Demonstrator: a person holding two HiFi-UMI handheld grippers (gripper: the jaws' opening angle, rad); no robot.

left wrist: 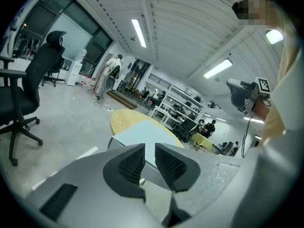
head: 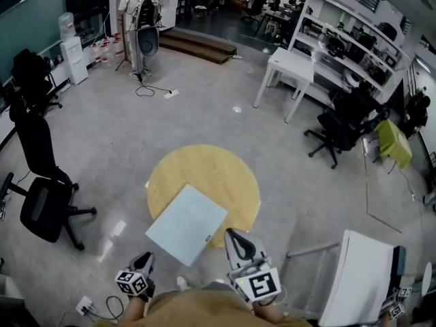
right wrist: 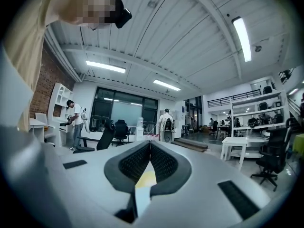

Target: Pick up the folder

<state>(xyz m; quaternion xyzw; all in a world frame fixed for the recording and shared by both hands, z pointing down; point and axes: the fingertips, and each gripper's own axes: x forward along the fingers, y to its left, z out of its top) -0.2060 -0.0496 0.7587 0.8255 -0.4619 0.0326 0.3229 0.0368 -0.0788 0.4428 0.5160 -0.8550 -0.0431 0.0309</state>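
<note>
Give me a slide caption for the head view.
Pale folder overhangs round wooden table; left gripper and right gripper hover nearby.

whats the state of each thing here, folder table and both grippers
folder, closed, flat on the table, near corner overhanging the edge, not gripped
round table, upright, carrying the folder
left gripper, jaws slightly apart, nothing between them
right gripper, jaws shut, empty

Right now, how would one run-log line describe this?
stage: pre-grasp | folder: flat on round table, overhanging near edge, untouched | left gripper: slightly open, empty | right gripper: shut, empty
</note>
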